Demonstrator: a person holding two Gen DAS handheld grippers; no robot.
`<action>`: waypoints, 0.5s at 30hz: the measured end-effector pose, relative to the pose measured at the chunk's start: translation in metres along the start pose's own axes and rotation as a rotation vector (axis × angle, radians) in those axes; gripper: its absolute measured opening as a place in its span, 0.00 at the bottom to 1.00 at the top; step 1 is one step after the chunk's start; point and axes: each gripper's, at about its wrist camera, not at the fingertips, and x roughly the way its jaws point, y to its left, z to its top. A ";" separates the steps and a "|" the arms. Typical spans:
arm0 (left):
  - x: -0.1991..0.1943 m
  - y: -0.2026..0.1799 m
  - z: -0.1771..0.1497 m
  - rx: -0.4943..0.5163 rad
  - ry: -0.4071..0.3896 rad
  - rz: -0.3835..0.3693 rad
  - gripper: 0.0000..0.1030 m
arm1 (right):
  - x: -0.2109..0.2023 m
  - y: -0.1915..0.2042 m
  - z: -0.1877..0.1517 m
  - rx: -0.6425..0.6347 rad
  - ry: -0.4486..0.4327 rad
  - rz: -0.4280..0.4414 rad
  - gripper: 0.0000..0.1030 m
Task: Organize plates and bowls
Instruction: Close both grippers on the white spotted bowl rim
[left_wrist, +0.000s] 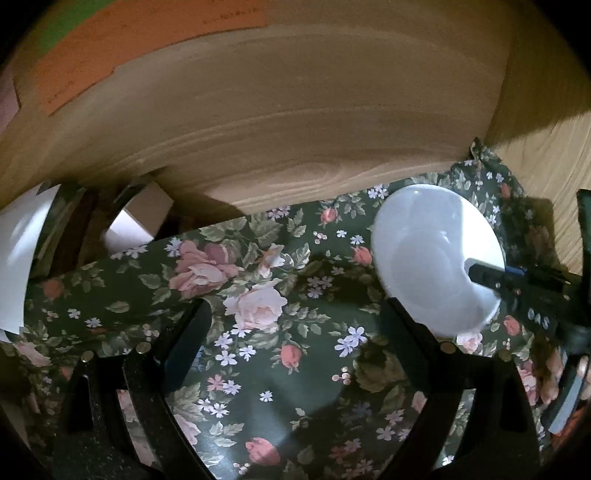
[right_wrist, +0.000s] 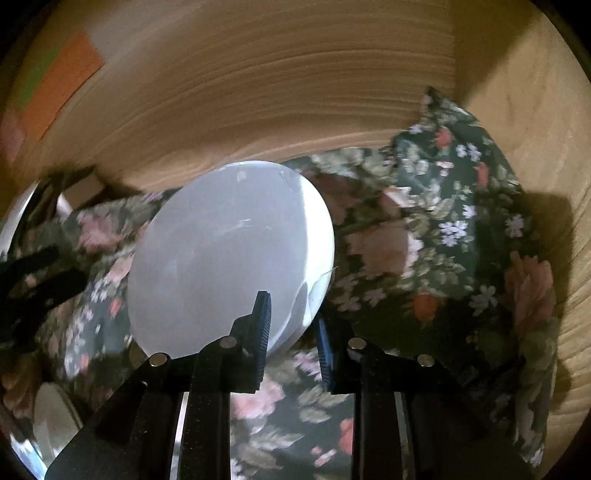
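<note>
R gripper (right_wrist: 291, 325) clamped on round white ceramic bowl's (right_wrist: 229, 254) rim, on floral cloth; L gripper (left_wrist: 295, 332) beside bowl, apart, empty. Pickup step; next, prob. lift it steady.

We are in a home, inside a wooden cupboard or shelf: pale grained wood panels (left_wrist: 295, 110) close in behind and at the side, a dark floral liner (left_wrist: 258, 295) covers the shelf, and white crockery, a bowl (left_wrist: 424, 251), sits on it.
</note>
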 end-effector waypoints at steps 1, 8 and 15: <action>0.001 -0.001 0.000 0.003 0.004 0.001 0.91 | 0.000 0.004 -0.002 -0.018 0.005 0.010 0.20; 0.021 0.000 -0.004 -0.011 0.088 -0.001 0.78 | 0.004 0.027 -0.015 -0.144 0.054 0.077 0.18; 0.044 0.000 -0.009 -0.033 0.204 -0.057 0.50 | 0.015 0.038 -0.014 -0.141 0.058 0.093 0.20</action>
